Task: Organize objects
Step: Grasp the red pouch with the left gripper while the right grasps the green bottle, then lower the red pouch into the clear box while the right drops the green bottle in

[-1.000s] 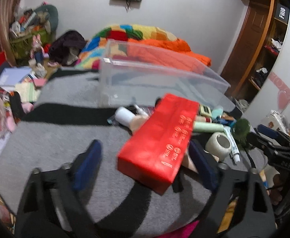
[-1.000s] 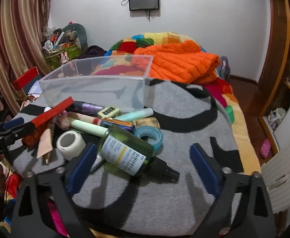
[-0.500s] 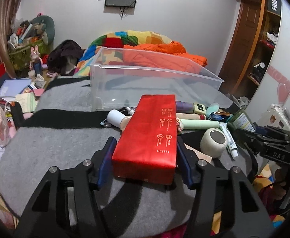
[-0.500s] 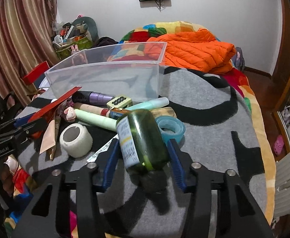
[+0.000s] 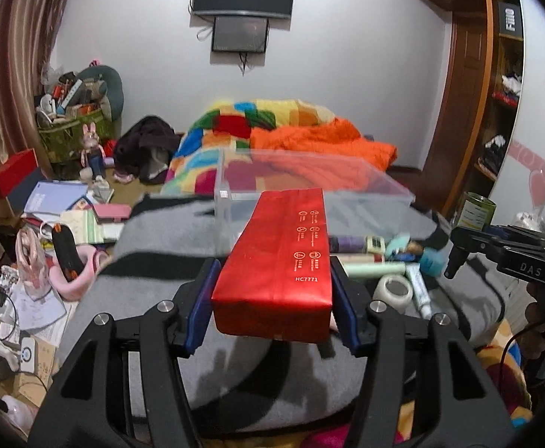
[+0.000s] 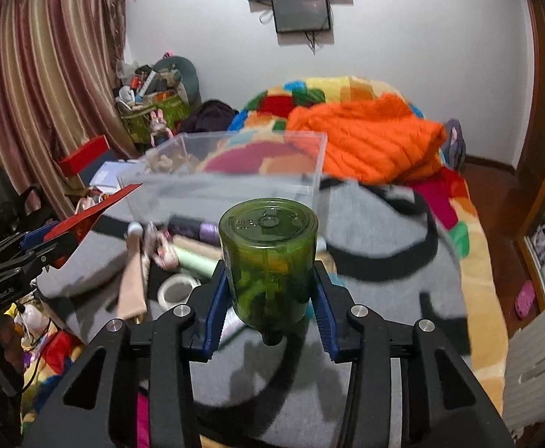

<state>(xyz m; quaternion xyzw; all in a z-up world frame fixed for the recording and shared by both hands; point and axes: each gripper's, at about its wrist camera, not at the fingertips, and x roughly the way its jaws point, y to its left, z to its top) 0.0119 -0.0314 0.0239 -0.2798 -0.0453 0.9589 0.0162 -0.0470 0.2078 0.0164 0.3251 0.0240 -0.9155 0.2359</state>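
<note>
A long red box (image 5: 283,250) is lifted off the grey blanket (image 5: 153,272), my left gripper (image 5: 272,274) shut on its near end. The right wrist view shows a green glass bottle (image 6: 268,246) raised base-forward, cap toward the camera. My right gripper (image 6: 269,274) grips it, jaws still closing, pads pressing its sides. A clear plastic bin (image 5: 310,183) stands on the blanket just beyond both held things. From the left, the bottle (image 5: 474,211) appears at the far right; from the right, the box (image 6: 97,209) appears at the left.
Loose items lie before the bin: a white tape roll (image 5: 397,291), a pale green tube (image 5: 373,269), a purple tube (image 6: 194,228), a beige tube (image 6: 132,280). An orange quilt (image 6: 369,142) covers the bed behind. Papers and boxes (image 5: 56,201) litter the floor at left.
Both grippers closed from wide open, the left on the red box, the right on the green bottle, and both rose, lifting them off the blanket. The bottle turned base-forward.
</note>
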